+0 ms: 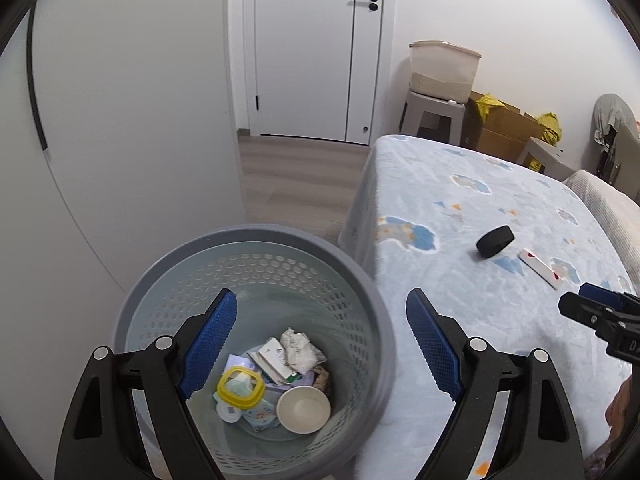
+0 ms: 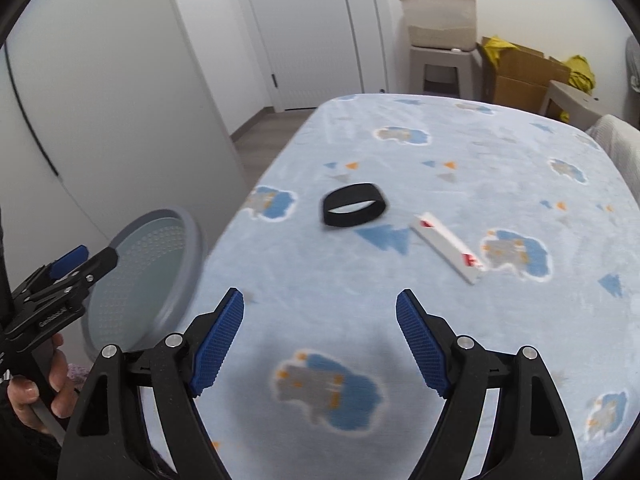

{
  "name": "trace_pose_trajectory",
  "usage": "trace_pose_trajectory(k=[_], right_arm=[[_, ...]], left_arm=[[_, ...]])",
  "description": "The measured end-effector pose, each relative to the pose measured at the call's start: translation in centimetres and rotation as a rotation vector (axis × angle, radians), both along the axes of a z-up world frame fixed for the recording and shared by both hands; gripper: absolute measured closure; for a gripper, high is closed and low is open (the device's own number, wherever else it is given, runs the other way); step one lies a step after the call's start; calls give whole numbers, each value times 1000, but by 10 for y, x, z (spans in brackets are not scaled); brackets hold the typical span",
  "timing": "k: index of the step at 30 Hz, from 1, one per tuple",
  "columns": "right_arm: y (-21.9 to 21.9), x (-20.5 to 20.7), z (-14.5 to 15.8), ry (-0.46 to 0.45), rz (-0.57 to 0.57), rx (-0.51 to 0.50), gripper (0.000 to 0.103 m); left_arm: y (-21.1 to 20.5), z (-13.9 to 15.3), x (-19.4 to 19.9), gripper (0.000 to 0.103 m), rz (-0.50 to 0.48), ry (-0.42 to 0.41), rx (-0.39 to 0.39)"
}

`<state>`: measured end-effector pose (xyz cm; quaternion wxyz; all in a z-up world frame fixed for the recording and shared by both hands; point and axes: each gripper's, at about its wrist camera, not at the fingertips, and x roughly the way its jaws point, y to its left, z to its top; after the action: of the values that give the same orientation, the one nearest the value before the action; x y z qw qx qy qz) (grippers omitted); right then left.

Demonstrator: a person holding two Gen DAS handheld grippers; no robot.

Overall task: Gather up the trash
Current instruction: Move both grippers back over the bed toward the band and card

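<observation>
Left gripper: the left gripper [image 1: 320, 336] hangs over the mouth of the bin with its blue-padded fingers [image 1: 208, 344] spread wide and nothing between them; in the right wrist view it shows at the left edge [image 2: 98, 262], held by a hand [image 2: 44, 384].
Right gripper: the right gripper [image 2: 320, 336] hovers above the near part of the bed, its fingers spread apart and holding nothing; from the left wrist view only its tip shows at the right edge [image 1: 576, 304].
Trash bin: a grey perforated bin [image 1: 248, 236] stands on the floor just beside the corner of the bed, between the bed and a white wardrobe [image 1: 120, 120].
Bin contents: at the bottom lie a crumpled tissue [image 1: 298, 346], a round pale paper cup [image 1: 303, 409], a yellow ring-shaped lid [image 1: 240, 390] and assorted wrappers and cards [image 1: 272, 360].
Bed: a light blue blanket [image 2: 400, 280] with a cloud and triangle print covers the bed.
Black ring: a black band-like ring [image 2: 354, 204] rests on the blanket, well ahead of the right gripper.
White strip: a flat white strip with red marks [image 2: 448, 246] lies just beside the ring, to its right, not touching it.
Background: a white door [image 1: 304, 52], a grey stool [image 1: 434, 114] carrying a translucent container [image 1: 442, 70], and cardboard boxes [image 1: 500, 128] with yellow material.
</observation>
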<state>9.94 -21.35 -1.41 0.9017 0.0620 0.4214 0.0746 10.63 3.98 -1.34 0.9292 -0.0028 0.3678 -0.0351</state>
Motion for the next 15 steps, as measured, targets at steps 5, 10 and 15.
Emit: trace_pose_trajectory(k=[5, 10, 15], right_arm=[[-28, 6, -4, 7, -49, -40, 25], [-51, 17, -11, 20, -82, -57, 24], [-64, 34, -21, 33, -93, -86, 21]], left_arm=[[-20, -3, 2, 20, -35, 9, 6], [-33, -7, 5, 20, -58, 20, 8], [-40, -11, 8, 20, -74, 37, 7]])
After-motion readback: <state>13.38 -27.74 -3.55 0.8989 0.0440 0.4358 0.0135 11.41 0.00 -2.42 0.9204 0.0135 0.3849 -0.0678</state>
